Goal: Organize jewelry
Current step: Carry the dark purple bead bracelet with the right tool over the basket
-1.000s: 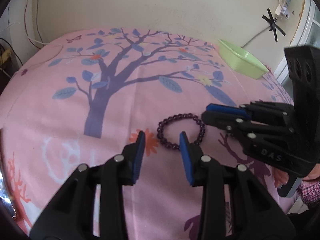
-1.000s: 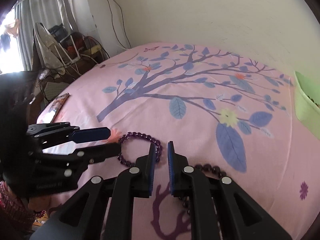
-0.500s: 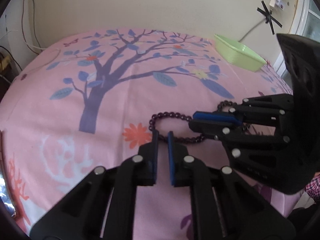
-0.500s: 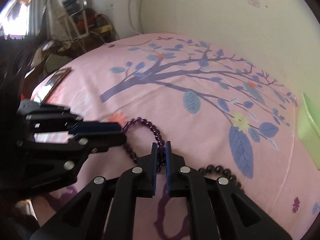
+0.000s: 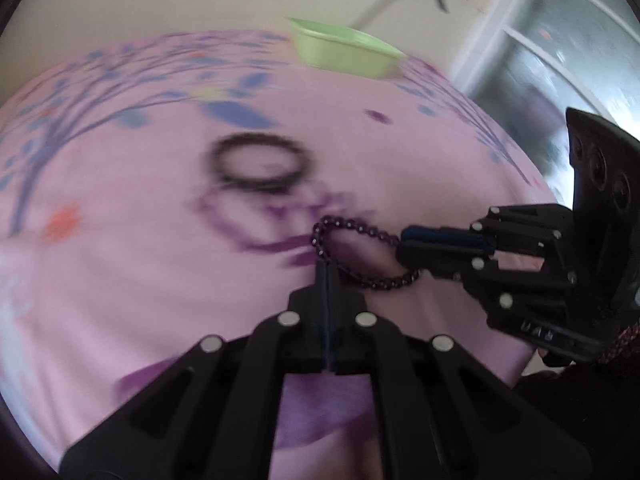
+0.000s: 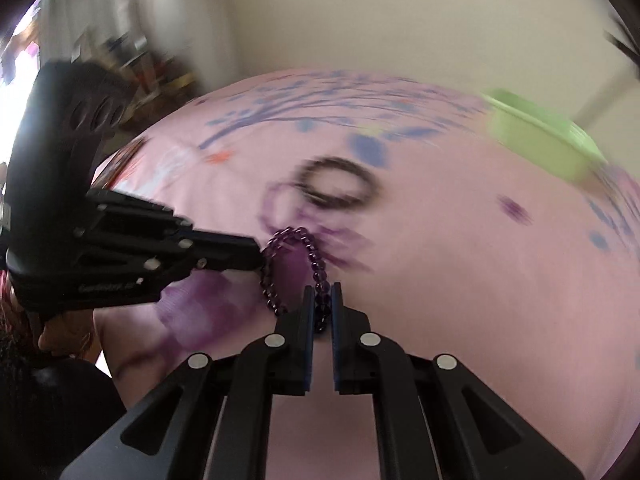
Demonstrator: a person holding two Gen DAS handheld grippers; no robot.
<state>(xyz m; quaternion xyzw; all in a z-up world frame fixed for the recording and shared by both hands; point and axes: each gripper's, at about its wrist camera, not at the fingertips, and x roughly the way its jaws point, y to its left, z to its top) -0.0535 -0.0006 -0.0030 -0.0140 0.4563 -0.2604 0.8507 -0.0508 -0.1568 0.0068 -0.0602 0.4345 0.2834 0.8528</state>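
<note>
A purple bead bracelet (image 5: 360,232) hangs lifted above the pink tree-print cloth, held between both grippers. My left gripper (image 5: 327,268) is shut on its left side. My right gripper (image 6: 322,300) is shut on its other side; the beads (image 6: 316,268) show between its pads. In the left wrist view the right gripper (image 5: 404,248) comes in from the right. In the right wrist view the left gripper (image 6: 260,258) comes in from the left. A dark bead bracelet (image 5: 260,164) lies flat on the cloth beyond; it also shows, blurred, in the right wrist view (image 6: 340,184).
A light green tray (image 5: 344,54) stands at the far edge of the cloth, also in the right wrist view (image 6: 540,140). A wall rises behind it. A window (image 5: 560,40) is at the right. Clutter (image 6: 132,60) stands off the left side.
Both grippers closed on the purple bracelet and lifted it off the cloth, swinging right toward the green tray. The views are motion-blurred now.
</note>
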